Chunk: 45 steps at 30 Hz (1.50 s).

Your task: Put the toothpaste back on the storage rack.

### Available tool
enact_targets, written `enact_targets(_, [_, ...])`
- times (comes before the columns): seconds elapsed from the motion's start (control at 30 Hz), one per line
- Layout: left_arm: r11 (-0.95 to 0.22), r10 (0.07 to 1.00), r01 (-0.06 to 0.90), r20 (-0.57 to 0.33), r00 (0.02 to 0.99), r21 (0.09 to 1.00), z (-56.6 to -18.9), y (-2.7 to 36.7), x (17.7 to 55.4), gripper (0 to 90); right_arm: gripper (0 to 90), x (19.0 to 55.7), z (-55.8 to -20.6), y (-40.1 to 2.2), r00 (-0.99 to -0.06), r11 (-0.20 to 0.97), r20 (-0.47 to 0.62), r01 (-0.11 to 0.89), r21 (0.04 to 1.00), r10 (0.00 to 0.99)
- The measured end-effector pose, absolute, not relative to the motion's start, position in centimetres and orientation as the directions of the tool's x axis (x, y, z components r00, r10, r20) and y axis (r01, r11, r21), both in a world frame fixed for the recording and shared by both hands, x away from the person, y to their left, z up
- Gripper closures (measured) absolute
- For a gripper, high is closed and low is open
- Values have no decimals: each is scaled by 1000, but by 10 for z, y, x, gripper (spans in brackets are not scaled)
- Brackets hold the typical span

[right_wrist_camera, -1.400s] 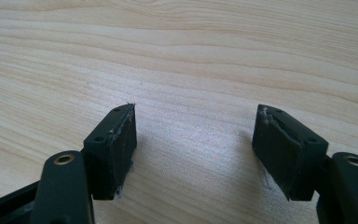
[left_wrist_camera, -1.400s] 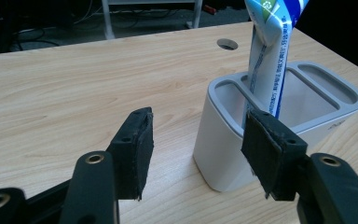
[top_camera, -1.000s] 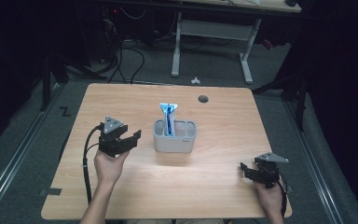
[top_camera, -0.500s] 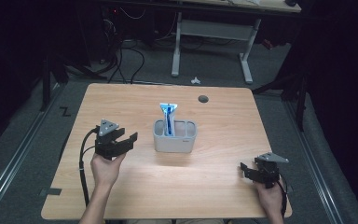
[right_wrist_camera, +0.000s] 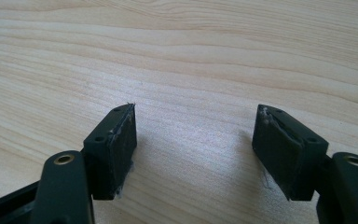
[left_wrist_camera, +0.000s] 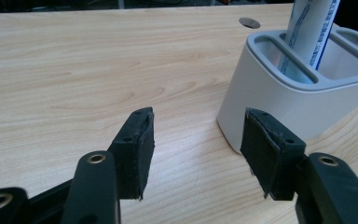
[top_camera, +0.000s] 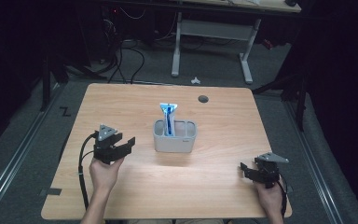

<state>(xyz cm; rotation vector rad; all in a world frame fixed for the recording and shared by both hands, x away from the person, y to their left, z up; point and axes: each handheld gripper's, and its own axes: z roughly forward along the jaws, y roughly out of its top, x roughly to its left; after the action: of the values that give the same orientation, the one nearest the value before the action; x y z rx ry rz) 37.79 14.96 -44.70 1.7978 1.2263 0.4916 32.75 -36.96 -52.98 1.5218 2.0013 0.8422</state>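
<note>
light wooden table [top_camera: 135,107] carries a grey plastic two-slot holder [top_camera: 174,136] at centre, a blue-and-white toothpaste tube [top_camera: 168,116] standing upright in its left slot. left gripper [top_camera: 121,145] spread wide, empty, near the holder; right gripper [top_camera: 247,171] wide, empty, well apart, likely idle.

1. A grey plastic holder [top_camera: 175,136] with several open-topped compartments stands upright at the middle of the table.
2. A white-and-blue toothpaste tube [top_camera: 168,116] stands nearly upright in the holder's narrow middle compartment, flat crimped end up.
</note>
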Motion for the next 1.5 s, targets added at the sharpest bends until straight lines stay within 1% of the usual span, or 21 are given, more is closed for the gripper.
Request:
enact_targets(0.67, [-120, 909, 584, -148, 390, 803, -472, 165, 372, 441, 307, 328, -530, -370, -262, 190, -12, 666, 722, 965])
enact_targets(1.07, [-87, 909, 603, -184, 374, 793, -484, 171, 368, 440, 308, 328, -530, -370, -262, 190, -12, 666, 722, 965])
enact_targets(1.5, [-80, 918, 637, -192, 346, 767, -500, 179, 366, 430, 308, 328, -530, -370, -262, 190, -12, 666, 722, 965])
